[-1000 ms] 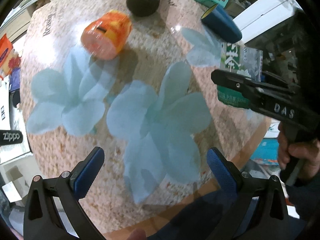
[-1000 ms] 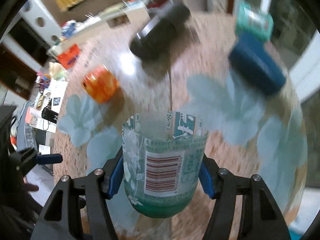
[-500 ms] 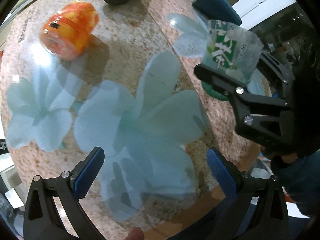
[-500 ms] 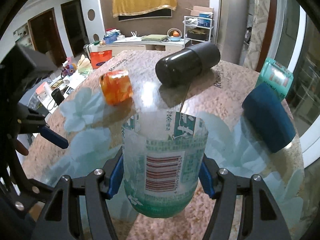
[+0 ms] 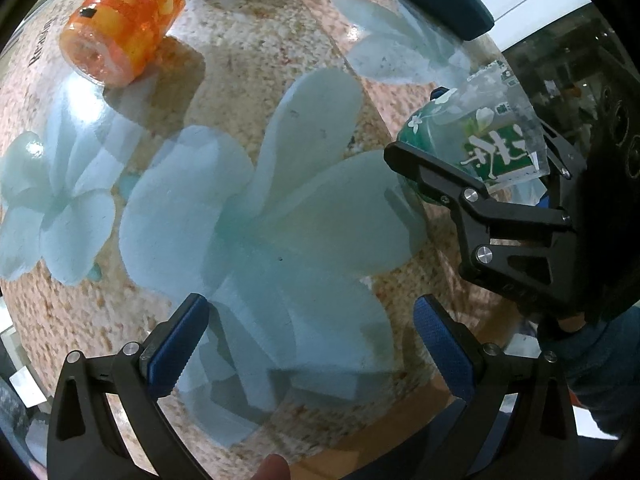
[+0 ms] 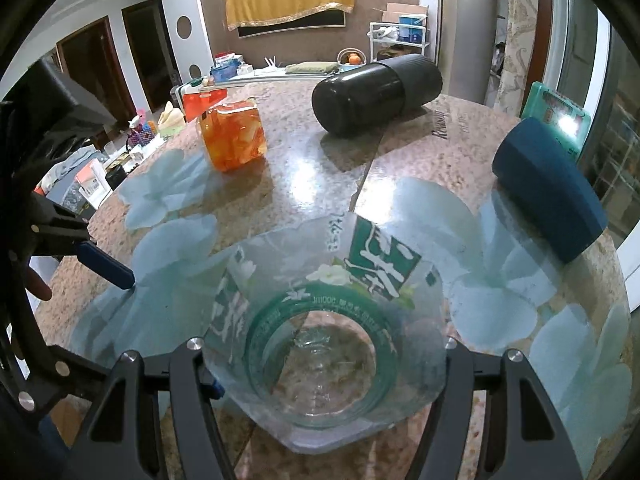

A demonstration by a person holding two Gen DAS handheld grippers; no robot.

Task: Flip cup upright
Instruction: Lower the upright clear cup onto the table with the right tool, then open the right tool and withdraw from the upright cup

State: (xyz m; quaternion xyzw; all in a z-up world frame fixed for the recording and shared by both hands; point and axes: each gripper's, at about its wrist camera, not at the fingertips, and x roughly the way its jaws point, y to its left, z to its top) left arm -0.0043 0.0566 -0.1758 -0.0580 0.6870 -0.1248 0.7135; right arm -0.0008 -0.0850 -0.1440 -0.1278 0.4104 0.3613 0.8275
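A clear plastic cup with a green printed label (image 6: pixel 324 320) sits between the fingers of my right gripper (image 6: pixel 326 364), which is shut on it. I look down into its open mouth, with its base toward the table. In the left wrist view the cup (image 5: pixel 476 140) is tilted at the right table edge, held in the right gripper (image 5: pixel 460 148). My left gripper (image 5: pixel 308 344) is open and empty above the pale blue flower print near the front edge of the table (image 5: pixel 248 60).
An orange cup (image 6: pixel 234 136) lies on its side at the left. A black flask (image 6: pixel 376 92) lies at the back. A dark blue cup (image 6: pixel 548 188) lies at the right beside a teal box (image 6: pixel 560 116). The orange cup also shows in the left wrist view (image 5: pixel 120 24).
My right gripper has turned the cup from side-on to mouth-up and lowered it toward the table. My left gripper has drifted closer over the flower print.
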